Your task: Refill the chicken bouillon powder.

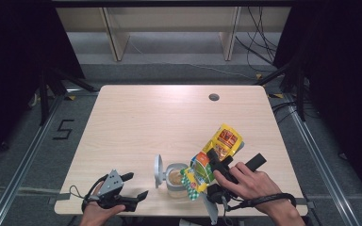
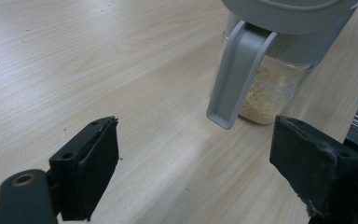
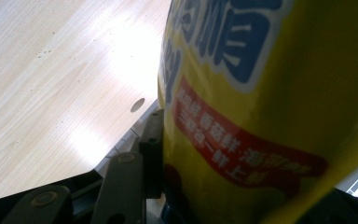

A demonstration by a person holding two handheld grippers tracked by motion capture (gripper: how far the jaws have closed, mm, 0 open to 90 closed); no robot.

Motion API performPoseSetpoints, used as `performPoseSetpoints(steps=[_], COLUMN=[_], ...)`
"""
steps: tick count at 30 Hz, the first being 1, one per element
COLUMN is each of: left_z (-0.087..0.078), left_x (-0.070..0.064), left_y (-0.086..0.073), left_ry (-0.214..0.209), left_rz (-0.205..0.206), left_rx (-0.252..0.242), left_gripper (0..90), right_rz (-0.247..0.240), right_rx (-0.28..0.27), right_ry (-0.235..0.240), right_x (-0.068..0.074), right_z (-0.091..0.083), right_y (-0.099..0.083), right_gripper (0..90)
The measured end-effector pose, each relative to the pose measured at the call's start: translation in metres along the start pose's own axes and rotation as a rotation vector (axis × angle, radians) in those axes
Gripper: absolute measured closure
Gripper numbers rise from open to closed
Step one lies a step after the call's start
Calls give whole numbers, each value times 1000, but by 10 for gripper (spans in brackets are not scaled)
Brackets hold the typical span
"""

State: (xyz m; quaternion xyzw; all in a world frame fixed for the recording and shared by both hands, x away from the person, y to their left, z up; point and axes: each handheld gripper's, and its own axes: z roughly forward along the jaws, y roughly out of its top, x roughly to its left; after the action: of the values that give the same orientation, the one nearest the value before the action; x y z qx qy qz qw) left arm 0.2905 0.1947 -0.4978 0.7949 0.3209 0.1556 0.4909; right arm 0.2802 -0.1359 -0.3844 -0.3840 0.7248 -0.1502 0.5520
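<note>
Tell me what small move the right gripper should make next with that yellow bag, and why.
Probably tip the yellow bag a little further over the open jar. The right gripper is shut on the bag, whose lower end hangs at the jar's rim. The lid stands flipped open and grains sit low in the jar, so there looks to be room. The left gripper waits open beside it.

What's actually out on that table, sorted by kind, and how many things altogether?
Snack bags: 1, the yellow bag clamped in the right gripper
Containers: 1, the clear jar with grains inside and its grey lid flipped open
Hand-held grippers: 2, counting the left gripper
Total: 4
</note>
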Motion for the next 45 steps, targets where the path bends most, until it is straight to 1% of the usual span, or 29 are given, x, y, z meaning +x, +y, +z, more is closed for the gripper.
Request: performPoseSetpoints(steps=[1, 2, 5, 6, 7, 9, 10, 12, 13, 14, 15, 17, 18, 19, 20, 23, 25, 26, 33, 34, 35, 36, 37, 38, 40, 42, 43, 44, 45], left_z=[0, 0, 0, 0, 0, 0, 0, 0, 0, 0, 0, 0, 0, 0, 0, 0, 0, 0, 0, 0, 0, 0, 0, 0, 0, 0, 0, 0, 0], left_x=[1, -1, -1, 1, 1, -1, -1, -1, -1, 1, 1, -1, -1, -1, -1, -1, 0, -1, -1, 0, 1, 1, -1, -1, 1, 1, 1, -1, -1], left_y=[0, 0, 0, 0, 0, 0, 0, 0, 0, 0, 0, 0, 0, 0, 0, 0, 0, 0, 0, 0, 0, 0, 0, 0, 0, 0, 0, 0, 0], left_ry=[0, 2, 2, 0, 0, 4, 4, 4, 2, 0, -1, 4, 4, 1, 3, 2, 1, 4, 1, -2, -3, -3, 4, 1, -1, -1, 0, 3, 3], left_rz=[8, -15, -20, 11, 13, -16, -16, -16, -20, 11, 13, -15, -16, -17, -16, -19, 5, -15, -19, -4, 12, 12, -15, -16, 16, 16, 16, -15, -20], left_rx=[1, 1, 1, -1, 0, 0, 1, 1, 0, 0, 0, 0, 0, 2, 1, 0, 0, 0, 0, 2, 0, -1, 1, 1, 2, 2, 1, 1, 1], left_gripper=[150, 150, 150, 150, 150, 150, 150, 150, 150, 150, 150, 150, 150, 150, 150, 150, 150, 150, 150, 150, 150, 150, 150, 150, 150, 149, 150, 150, 150], right_rz=[3, 2, 3, 2, 2, 2, -5, 1, 71, 68, 67, 67, 65, 24, -2, -4, -5, -6, -1, -6, 2, 1, -5, 58, -8, -3, -9, -8, -7], right_rx=[0, -1, 0, 0, 1, 1, -2, 1, 15, 14, 14, 14, 14, 12, 5, 2, 1, 0, -3, -3, -2, -2, -3, 18, 3, 2, 4, 4, 4], right_ry=[0, 0, 0, -1, -2, -2, 7, 3, 18, 16, 15, 16, 17, 3, -2, 5, 6, 6, 1, 1, 0, 0, 8, 2, -10, -10, -10, -10, -11], right_x=[0, 0, 0, 0, 0, 0, -1, 0, 4, 3, 3, 4, 4, 2, 1, 0, 0, 0, 1, 0, 0, 0, 0, 4, 1, 1, 1, 1, 1], right_z=[0, 0, 0, 0, 0, 0, 0, -1, -2, -2, -2, -2, -2, -1, -1, 0, 0, 0, 0, 0, 0, 0, 0, -2, -1, 0, 0, 0, -1], right_y=[0, 0, 0, 0, 0, 0, -1, -1, 1, 1, 1, 1, 1, 0, -1, -1, -1, -1, 0, 0, 0, 0, 1, 3, 1, 1, 1, 1, 1], right_gripper=[611, 611, 612, 612, 612, 612, 612, 612, 612, 613, 613, 613, 613, 613, 613, 613, 613, 613, 613, 613, 613, 614, 614, 614, 615, 615, 615, 615, 615])
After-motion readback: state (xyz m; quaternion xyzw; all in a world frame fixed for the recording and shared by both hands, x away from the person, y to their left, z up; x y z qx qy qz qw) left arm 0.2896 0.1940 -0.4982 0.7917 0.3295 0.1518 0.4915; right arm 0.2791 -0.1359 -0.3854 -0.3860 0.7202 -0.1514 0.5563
